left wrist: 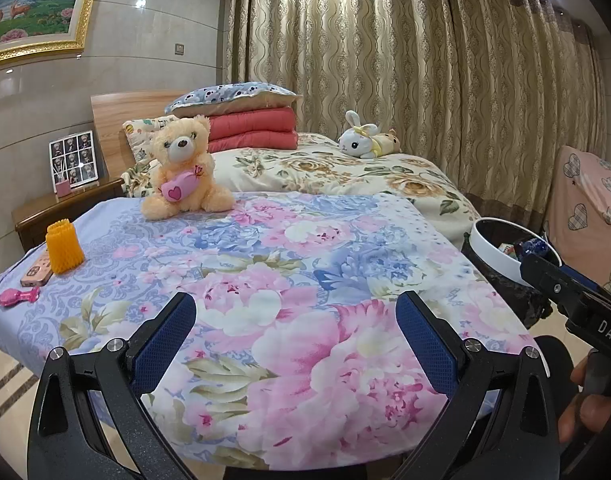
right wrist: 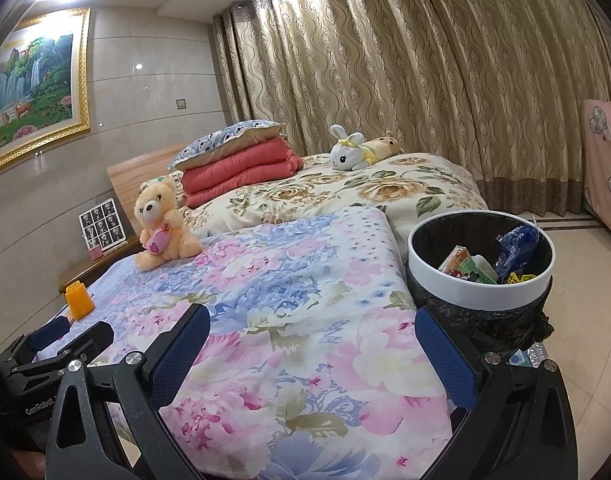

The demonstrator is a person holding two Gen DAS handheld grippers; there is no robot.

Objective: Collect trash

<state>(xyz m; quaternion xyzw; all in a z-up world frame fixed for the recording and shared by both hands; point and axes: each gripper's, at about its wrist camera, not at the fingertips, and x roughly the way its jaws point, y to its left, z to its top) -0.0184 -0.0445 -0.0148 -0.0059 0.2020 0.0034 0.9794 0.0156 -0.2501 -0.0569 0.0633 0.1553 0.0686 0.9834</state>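
Both grippers are spread wide w/ nothing between the pads: left gripper (left wrist: pixel 295 334) hangs over the near end of the floral sheet (left wrist: pixel 305 264), right gripper (right wrist: pixel 311 354) just beside it, closer to the trash bin (right wrist: pixel 421 248).

The bin stands on the floor, touching the right side of the bed. White ring rim, black liner bunched around the outside, already holding a green/orange carton (right wrist: pixel 463 266), a crumpled blue plastic bag (right wrist: pixel 519 248) and some yellow bits.

What's left on the sheet at the far left corner: an orange foam net sleeve (left wrist: pixel 63 246) standing upright (the fruit-wrap kind, imo the only obvious trash), a phone (left wrist: pixel 37 272) lying right beside it, prob touching, and a pink toy (left wrist: pixel 19 295) nearer the edge. The teddy bear (left wrist: pixel 185 168) sits further back, def not trash.

Handling guess: the sleeve looks featherlight, soft and springy, so it'll squash and maybe tip when touched. I'd pinch it across the middle of the body, a light squeeze is plenty, not slippery thanks to the ribbed mesh. Watch the phone when coming in, it's right next to it.
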